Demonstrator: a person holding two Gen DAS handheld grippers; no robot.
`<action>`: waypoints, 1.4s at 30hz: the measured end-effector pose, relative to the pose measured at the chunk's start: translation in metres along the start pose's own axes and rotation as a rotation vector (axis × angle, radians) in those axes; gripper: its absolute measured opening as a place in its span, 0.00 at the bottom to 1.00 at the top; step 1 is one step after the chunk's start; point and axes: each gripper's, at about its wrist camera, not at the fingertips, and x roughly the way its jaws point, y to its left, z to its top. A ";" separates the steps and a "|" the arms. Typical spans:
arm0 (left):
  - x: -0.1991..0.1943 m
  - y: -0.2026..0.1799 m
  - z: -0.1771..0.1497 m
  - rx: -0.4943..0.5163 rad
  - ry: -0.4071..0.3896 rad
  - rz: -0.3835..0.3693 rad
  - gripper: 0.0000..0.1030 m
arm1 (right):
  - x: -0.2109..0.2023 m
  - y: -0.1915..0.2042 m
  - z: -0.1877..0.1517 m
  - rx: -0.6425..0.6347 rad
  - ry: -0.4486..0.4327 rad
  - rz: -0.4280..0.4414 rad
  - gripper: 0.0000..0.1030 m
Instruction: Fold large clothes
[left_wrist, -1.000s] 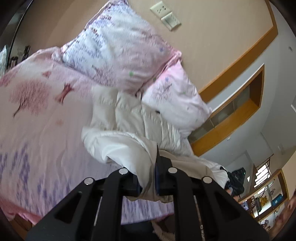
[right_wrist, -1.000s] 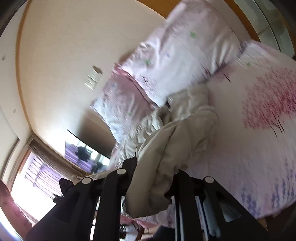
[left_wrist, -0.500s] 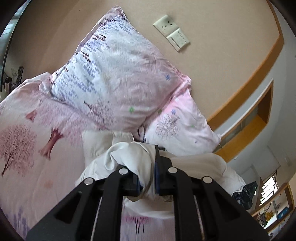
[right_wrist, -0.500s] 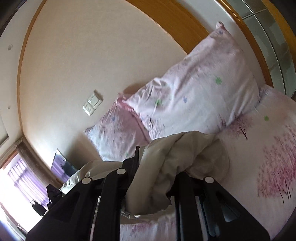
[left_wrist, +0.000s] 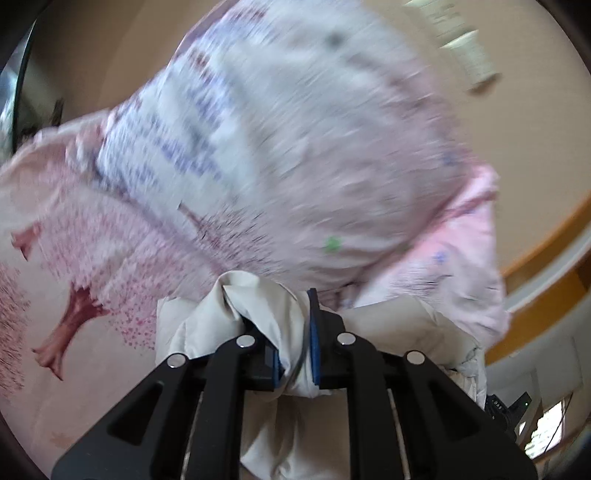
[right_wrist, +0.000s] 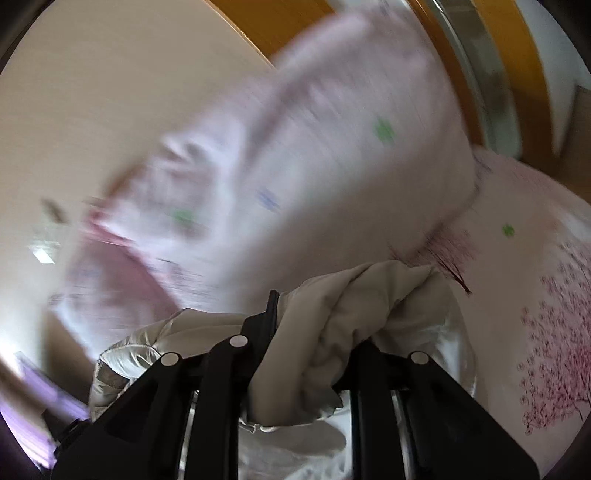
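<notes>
On my left hand-held gripper (left_wrist: 295, 354) the blue pads (left_wrist: 314, 350) are clamped on a bunched fold of the cream jacket (left_wrist: 266, 306), and compared with a second ago the picture ahead of it has changed a lot: then the jacket lay spread out on the bed beyond the fingers, with a long stretch of pink sheet between me and the pillows, and now the big patterned pillow (left_wrist: 295, 147) fills nearly everything in front of the gripper, streaked with blur. The rest of the jacket is gathered close under and just beyond the fingers, on the bed sheet (left_wrist: 74, 277) at the foot of that pillow. Over on my right hand-held gripper (right_wrist: 310, 343), a thick wad of the same jacket (right_wrist: 369, 295) sits between the fingers; the jaws are opening slightly, yet the cloth still looks pinched. Here too the view has swung: the loose heap that trailed away from the gripper is gone, and the second pillow (right_wrist: 332, 166) looms directly ahead, with the tree-print sheet (right_wrist: 535, 295) off to its right. I read this as both held edges having been carried across the bed toward the headboard end, so one fold of the jacket over itself is nearly made. What remains, I judge, is to lay the edges down and let go.
</notes>
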 end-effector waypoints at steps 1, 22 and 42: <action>0.008 0.002 0.001 -0.009 0.009 0.017 0.13 | 0.018 0.000 0.000 0.008 0.041 -0.051 0.16; 0.056 0.009 0.015 -0.061 0.087 0.066 0.48 | 0.012 0.000 0.033 0.079 -0.068 0.030 0.56; -0.018 -0.065 -0.004 0.291 -0.074 -0.045 0.81 | -0.002 0.095 -0.077 -0.607 0.015 -0.031 0.64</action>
